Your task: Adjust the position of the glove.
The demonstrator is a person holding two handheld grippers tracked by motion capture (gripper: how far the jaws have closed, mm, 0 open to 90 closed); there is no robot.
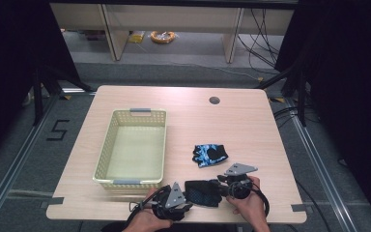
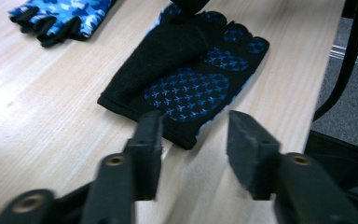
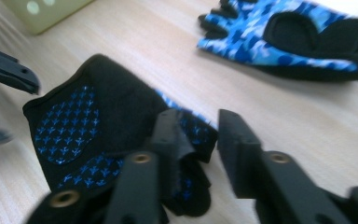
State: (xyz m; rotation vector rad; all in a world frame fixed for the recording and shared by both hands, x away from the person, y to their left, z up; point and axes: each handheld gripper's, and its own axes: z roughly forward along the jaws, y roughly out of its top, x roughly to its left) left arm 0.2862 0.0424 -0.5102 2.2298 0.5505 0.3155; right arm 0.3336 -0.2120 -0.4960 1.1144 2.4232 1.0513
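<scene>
A black glove (image 1: 202, 192) with a blue-patterned palm lies palm up near the table's front edge, between my two grippers. My left gripper (image 1: 186, 198) stands open at its cuff; in the left gripper view the cuff edge of the black glove (image 2: 186, 79) reaches just between the tips of the left gripper (image 2: 196, 133). My right gripper (image 1: 219, 186) is open at the finger end. In the right gripper view the black glove (image 3: 98, 121) has its fingers bunched against the left jaw of the right gripper (image 3: 199, 137). A blue camouflage glove (image 1: 209, 154) (image 3: 289, 42) (image 2: 58, 16) lies farther back.
A pale yellow-green plastic basket (image 1: 105, 150) stands empty on the left half of the table, its corner (image 3: 46, 11) showing in the right gripper view. A round cable hole (image 1: 214, 100) sits at the back right. The table's front edge is close behind both hands.
</scene>
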